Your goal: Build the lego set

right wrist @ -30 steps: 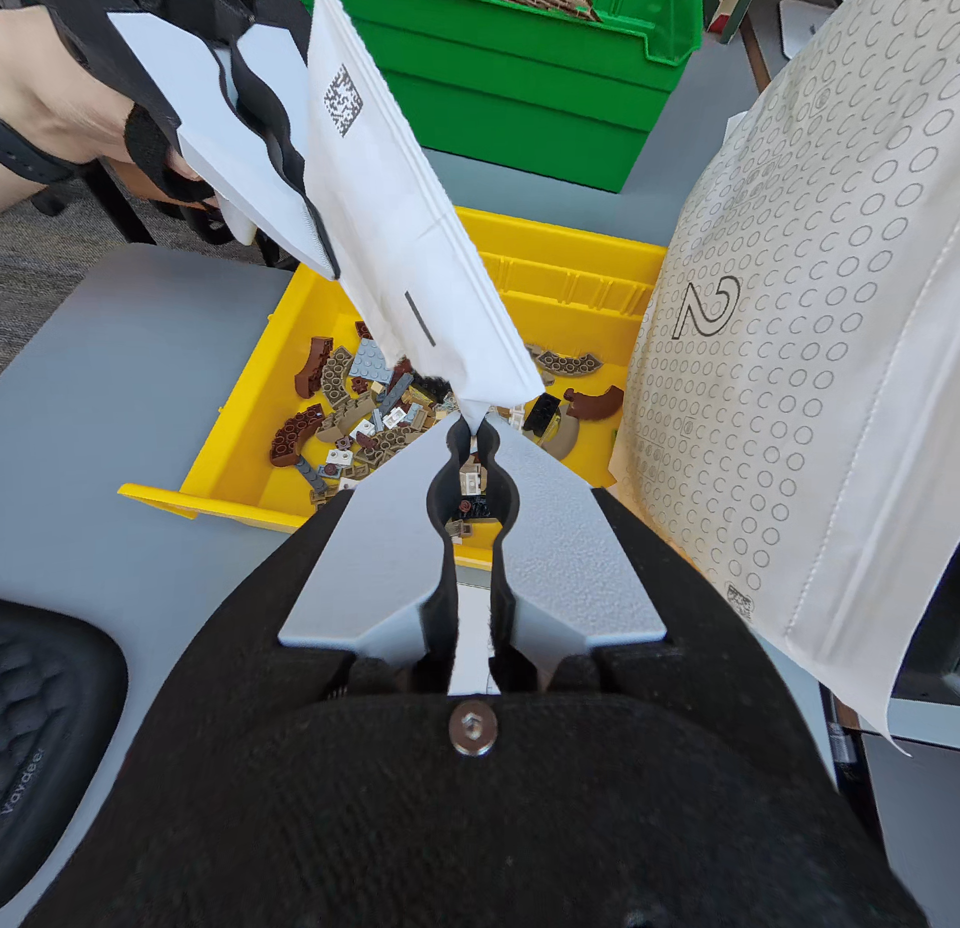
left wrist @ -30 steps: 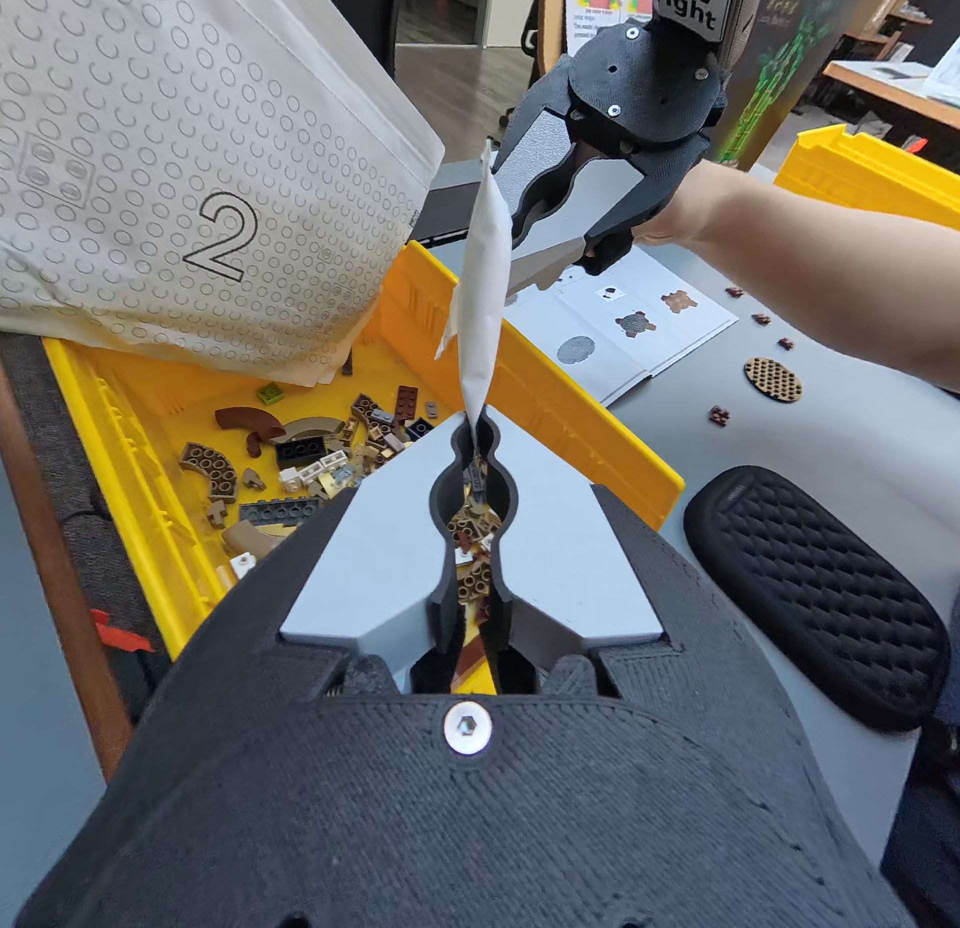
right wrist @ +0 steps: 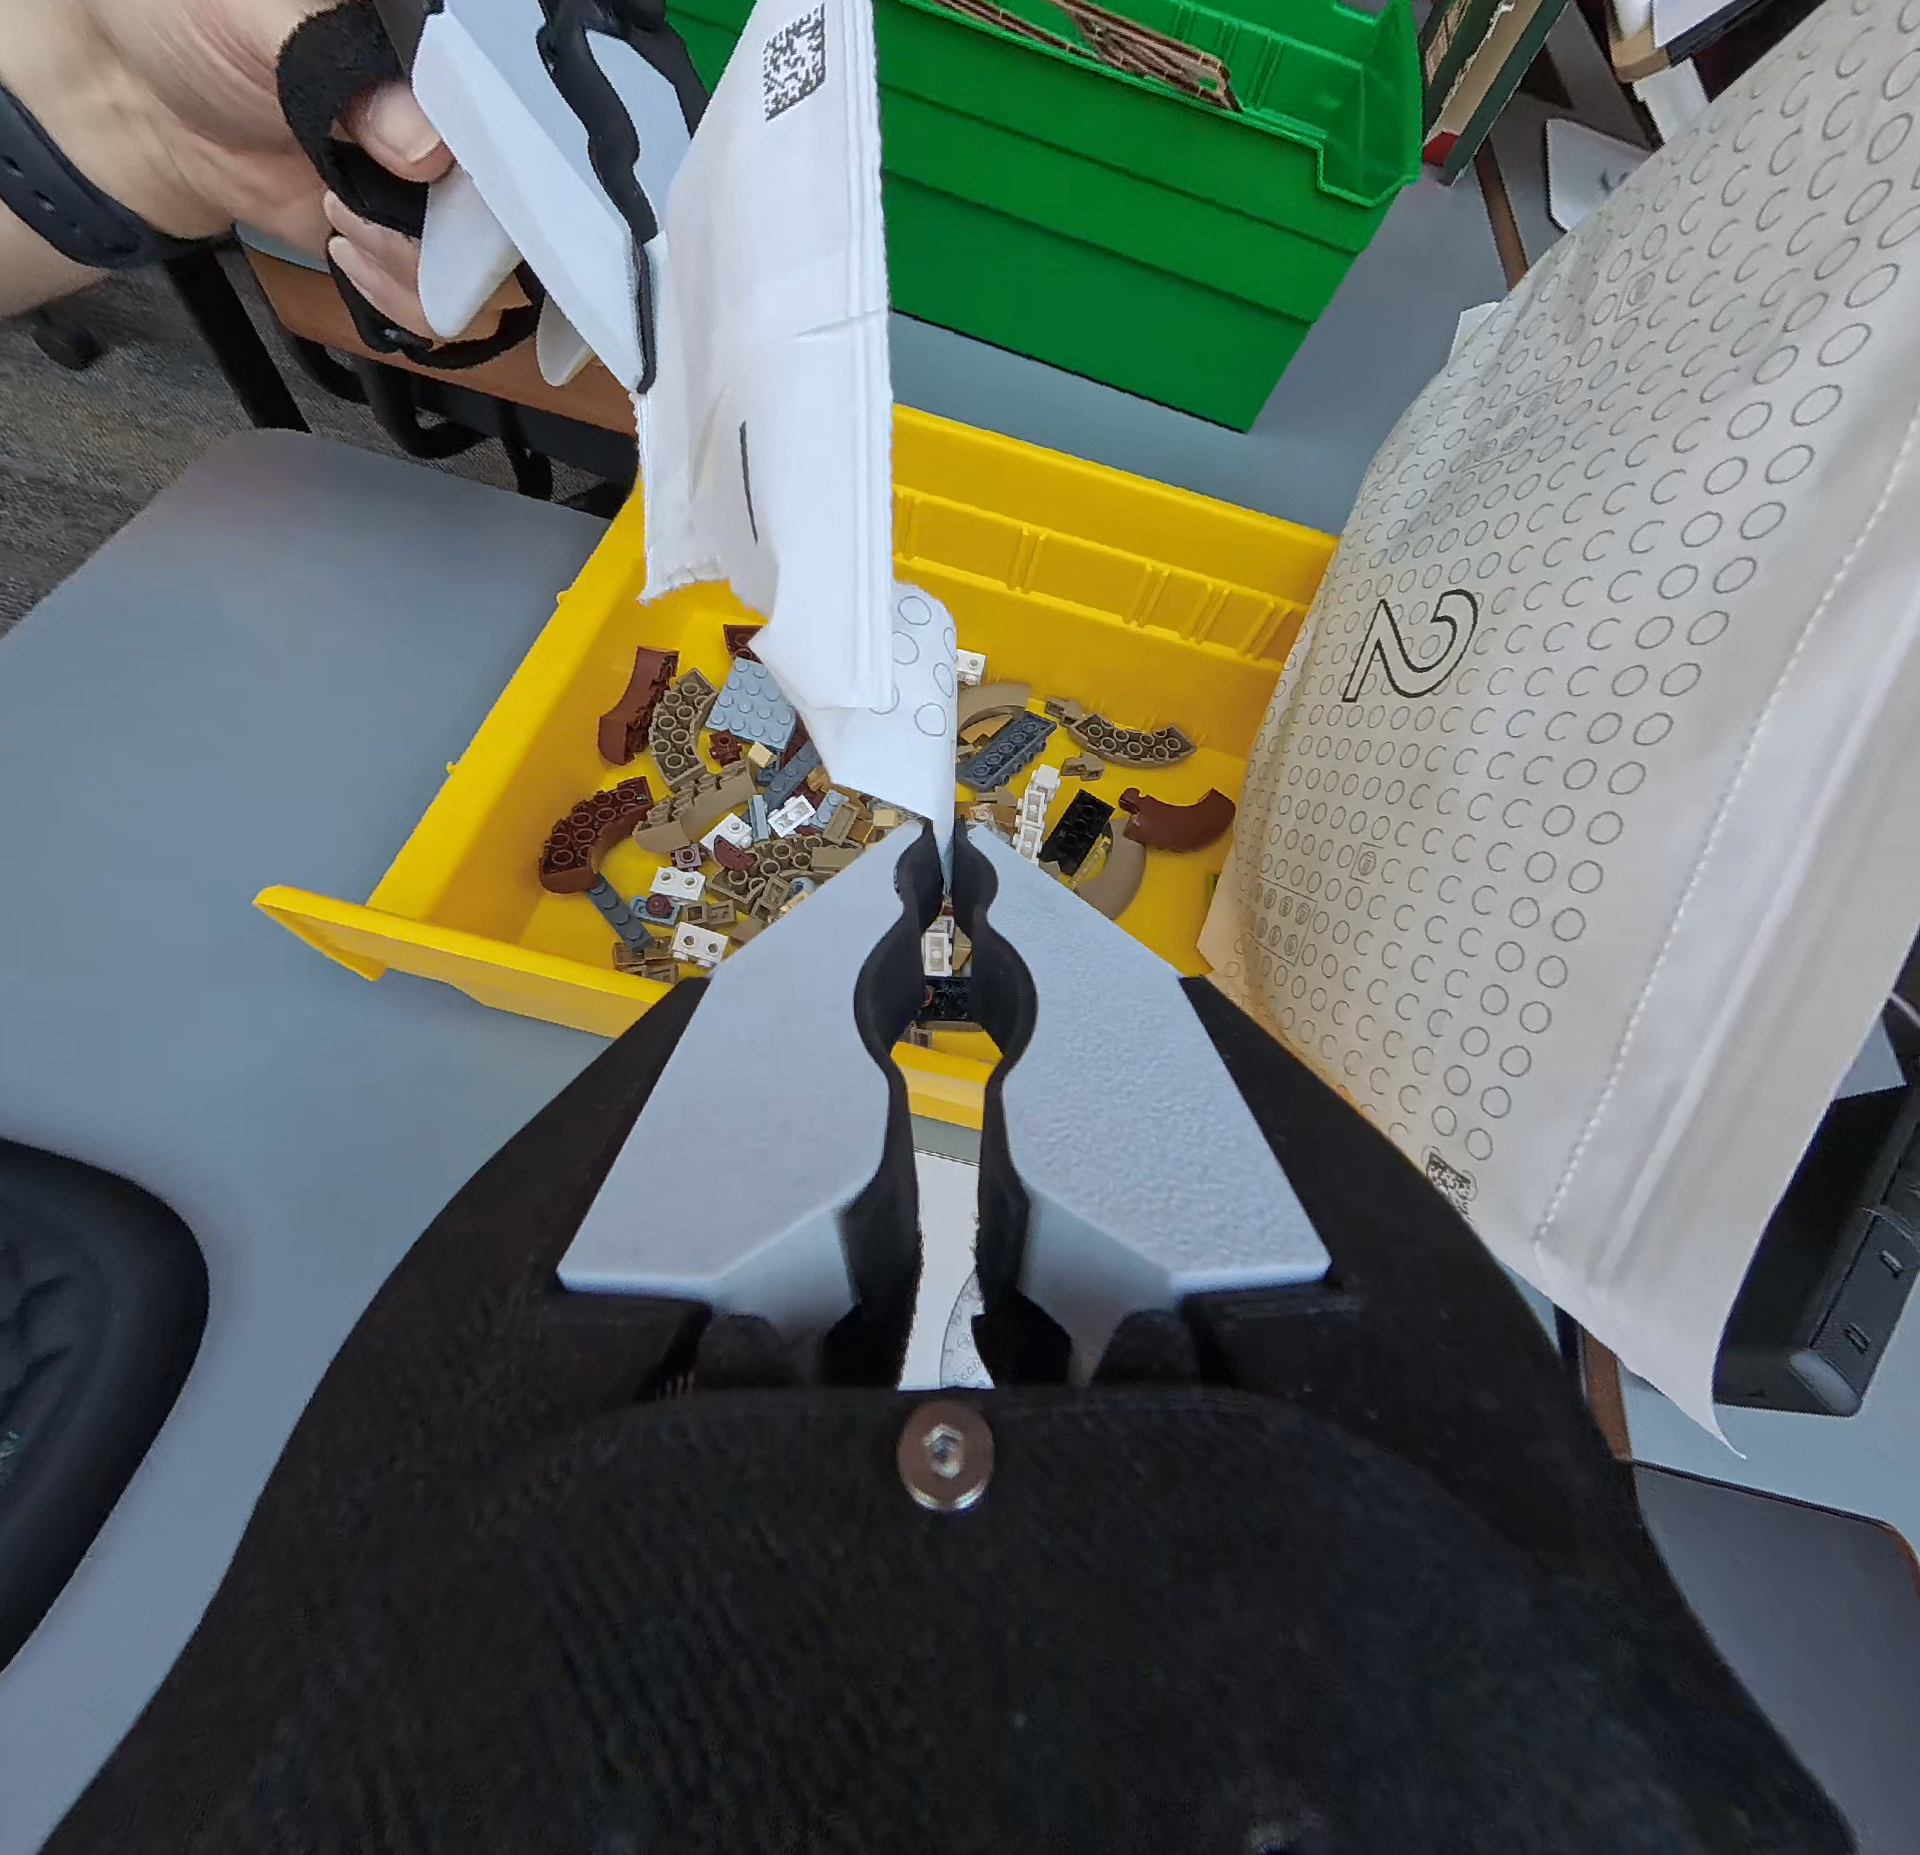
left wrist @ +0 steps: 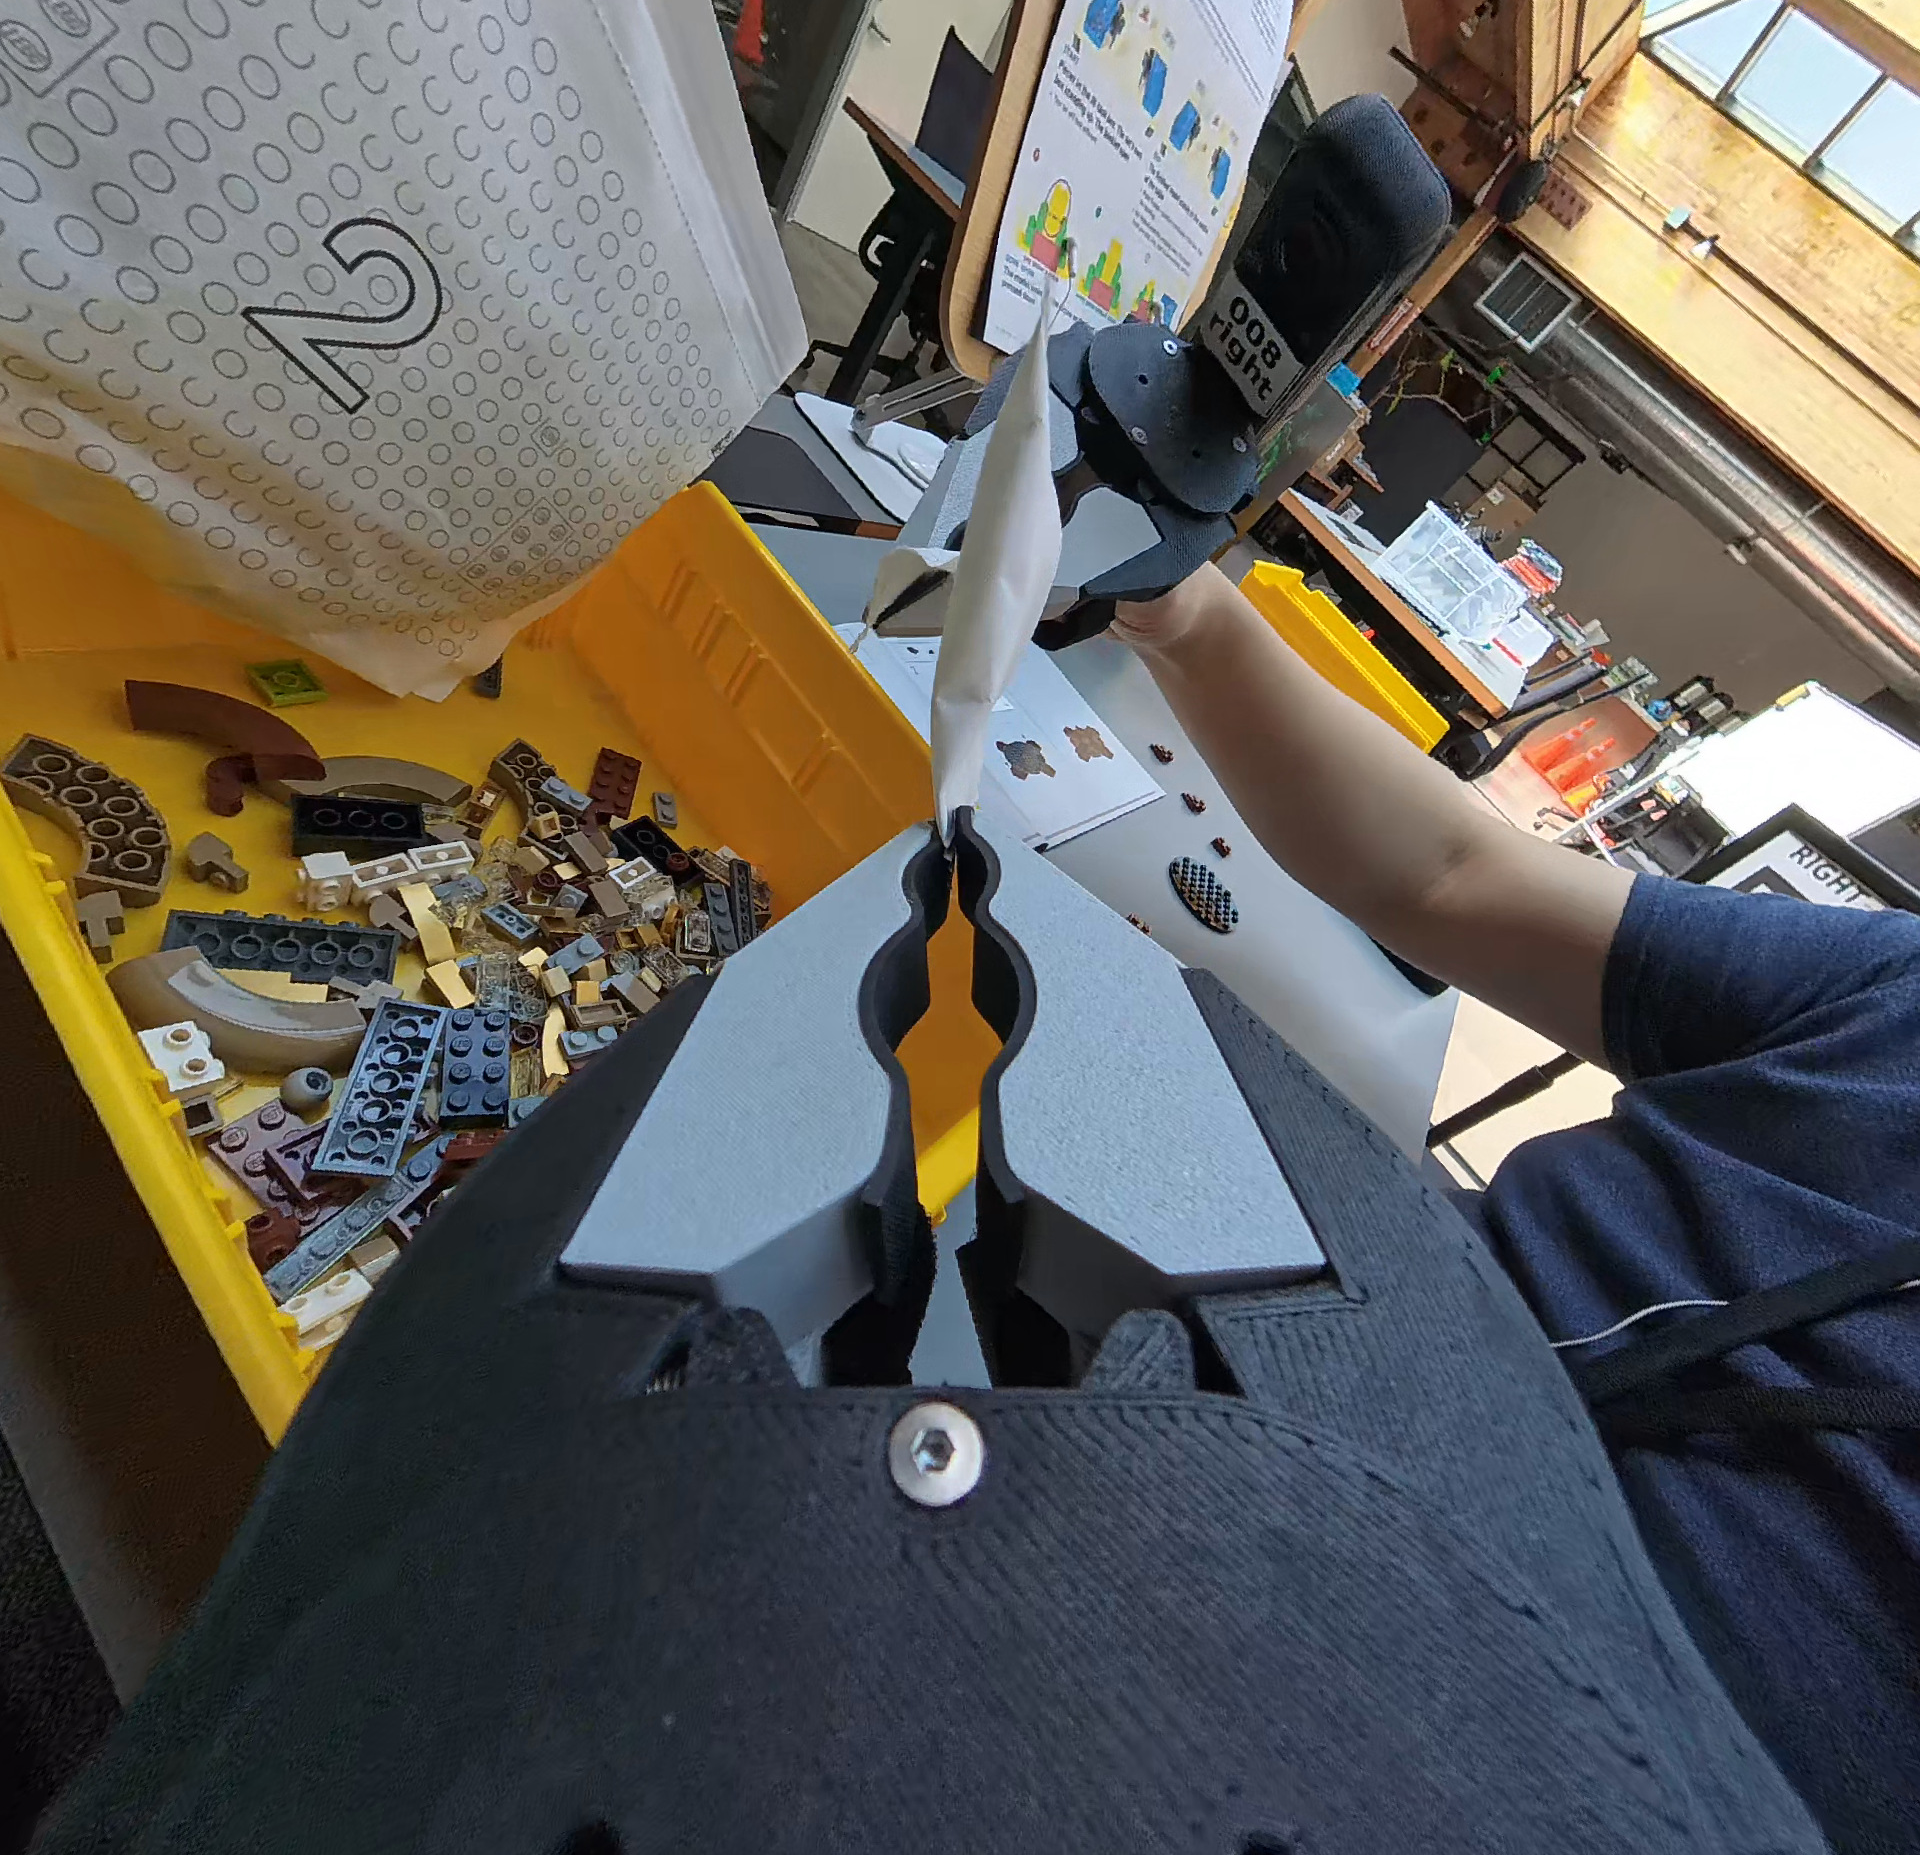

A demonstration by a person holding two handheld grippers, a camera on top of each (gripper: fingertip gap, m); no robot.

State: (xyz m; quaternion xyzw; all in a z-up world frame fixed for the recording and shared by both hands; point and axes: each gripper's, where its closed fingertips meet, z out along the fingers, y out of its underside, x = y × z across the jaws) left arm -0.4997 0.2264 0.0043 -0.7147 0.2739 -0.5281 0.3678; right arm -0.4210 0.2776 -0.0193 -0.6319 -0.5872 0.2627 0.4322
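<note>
A small white paper bag (left wrist: 997,579) hangs stretched between both grippers above a yellow bin (left wrist: 748,662). My left gripper (left wrist: 951,839) is shut on one corner of it. My right gripper (right wrist: 940,849) is shut on another corner of the bag (right wrist: 779,351), which is creased and ragged at one edge. Each gripper also shows in the other's view: the right gripper (left wrist: 914,600), and the left gripper (right wrist: 644,351) in a hand. Several loose lego pieces (left wrist: 468,932) lie in the bin (right wrist: 436,932); they also show in the right wrist view (right wrist: 748,829).
A large pale numbered bag (left wrist: 312,299) leans over the bin's far side (right wrist: 1558,766). A green bin (right wrist: 1091,195) stands behind. An open instruction booklet (left wrist: 1049,756), a round brown plate (left wrist: 1203,893) and small brown pieces lie on the grey table. A black wrist rest (right wrist: 73,1317) lies nearby. My hands' fingertips stand some 11 cm from each other.
Both grippers have risen with the small bag. The left gripper has tilted and shifted toward the bin's edge. The bag, flat before, is now creased and twisted between them.
</note>
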